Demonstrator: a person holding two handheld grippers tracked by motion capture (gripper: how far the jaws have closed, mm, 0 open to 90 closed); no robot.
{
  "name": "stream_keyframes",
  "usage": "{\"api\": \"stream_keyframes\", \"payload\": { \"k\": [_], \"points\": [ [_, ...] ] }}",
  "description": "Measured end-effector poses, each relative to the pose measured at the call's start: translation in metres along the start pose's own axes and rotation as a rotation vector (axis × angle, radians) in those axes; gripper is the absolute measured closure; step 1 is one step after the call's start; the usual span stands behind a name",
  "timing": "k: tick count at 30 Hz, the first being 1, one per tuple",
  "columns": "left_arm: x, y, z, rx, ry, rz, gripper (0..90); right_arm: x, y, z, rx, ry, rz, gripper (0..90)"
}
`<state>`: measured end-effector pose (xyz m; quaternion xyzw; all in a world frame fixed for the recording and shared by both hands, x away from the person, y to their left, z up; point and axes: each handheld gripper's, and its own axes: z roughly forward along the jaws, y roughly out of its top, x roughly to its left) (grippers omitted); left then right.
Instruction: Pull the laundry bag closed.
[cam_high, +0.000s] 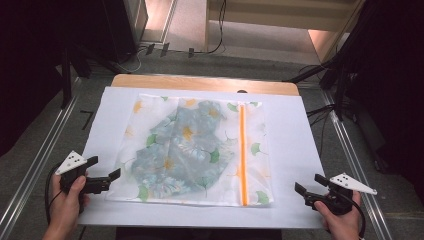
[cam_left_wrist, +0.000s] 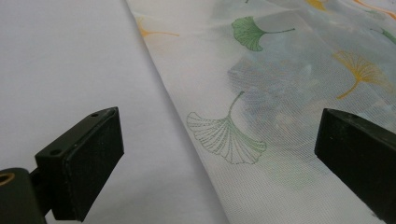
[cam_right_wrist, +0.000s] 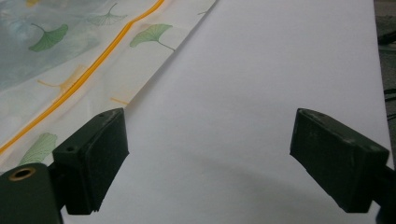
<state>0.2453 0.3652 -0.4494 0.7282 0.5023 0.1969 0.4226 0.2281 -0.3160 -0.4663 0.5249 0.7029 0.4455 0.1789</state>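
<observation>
Left tool (cam_high: 104, 171), jaws apart, straddles the mesh bag's (cam_high: 195, 150) edge; right tool (cam_high: 308, 184), apart, over bare sheet (cam_high: 295, 145).

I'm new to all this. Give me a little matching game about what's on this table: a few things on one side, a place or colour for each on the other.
Things:
1. left claw
2. right claw
3. zip
4. mesh bag

Descriptions:
A. orange
B. open, over bare white sheet
C. flat, printed with leaves
D. open, straddling the bag's edge

Pairs: 1-D, 2-B, 3-A, 4-C
</observation>
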Motion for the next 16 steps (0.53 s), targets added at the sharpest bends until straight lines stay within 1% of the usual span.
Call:
{"api": "stream_keyframes", "payload": {
  "k": [2, 3, 6, 12, 14, 16],
  "points": [
    [-0.0001, -0.0003, 0.0015, 0.001, -0.026, -0.009, 1.4, 0.0010, -0.0001, 0.0014, 0.001, -0.005, -0.004, 13.4],
    [-0.0004, -0.0003, 0.0017, 0.000, -0.029, -0.007, 1.4, 0.0013, -0.0001, 0.0017, -0.002, -0.006, -0.007, 13.5],
    [-0.0016, 0.0000, 0.0017, 0.004, -0.032, 0.005, 1.4, 0.0018, -0.0002, 0.0024, 0.002, -0.009, -0.004, 13.6],
    [-0.0021, 0.0001, 0.0030, 0.010, -0.029, 0.006, 1.4, 0.0036, -0.0011, 0.0035, 0.012, 0.001, -0.013, 13.8],
    [-0.0024, 0.0001, 0.0033, 0.010, -0.055, 0.025, 1.4, 0.0038, -0.0018, 0.0044, 0.015, 0.002, -0.015, 14.0],
    [-0.0038, -0.0001, 0.0043, 0.013, -0.062, 0.038, 1.4, 0.0037, -0.0019, 0.0054, 0.021, 0.005, -0.015, 14.0]
  ]
}}
